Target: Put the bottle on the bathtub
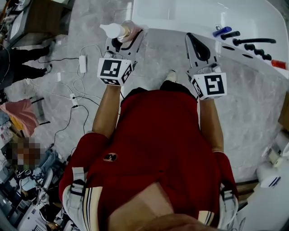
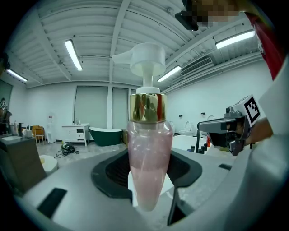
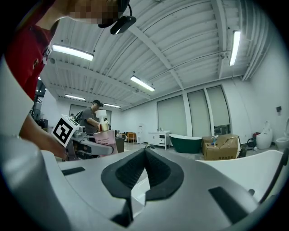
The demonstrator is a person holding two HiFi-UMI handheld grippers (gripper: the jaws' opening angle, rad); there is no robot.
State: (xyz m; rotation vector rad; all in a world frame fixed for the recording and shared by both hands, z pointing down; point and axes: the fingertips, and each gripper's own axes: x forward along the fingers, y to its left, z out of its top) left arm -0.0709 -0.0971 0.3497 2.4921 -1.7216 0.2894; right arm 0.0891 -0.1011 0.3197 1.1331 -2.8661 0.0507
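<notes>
Room: large white showroom with strip lights; grey marbled floor (image 1: 253, 103) underfoot, cables off to the left gripper's outer side.
Bathtub: white bathtub (image 1: 180, 13) lies just ahead of both grippers' tips, with dark taps (image 1: 253, 43) on the rim beyond the right one.
Left gripper: left gripper (image 1: 128, 39) is clamped on the bottle, pads on the lower, narrowing part of its body.
Bottle: pump bottle (image 2: 149, 167) stands upright between the jaws, near the tub's edge, not yet set down.
Right gripper: right gripper (image 1: 197, 47) has its pads pressed together on nothing, level with the left.
Handling: clear hard body, about half full of pink liquid, so likely light and stiff; smooth taper could slip downward.
Hold: best kept on the body below the gold collar (image 2: 147, 107), not the pump head.
</notes>
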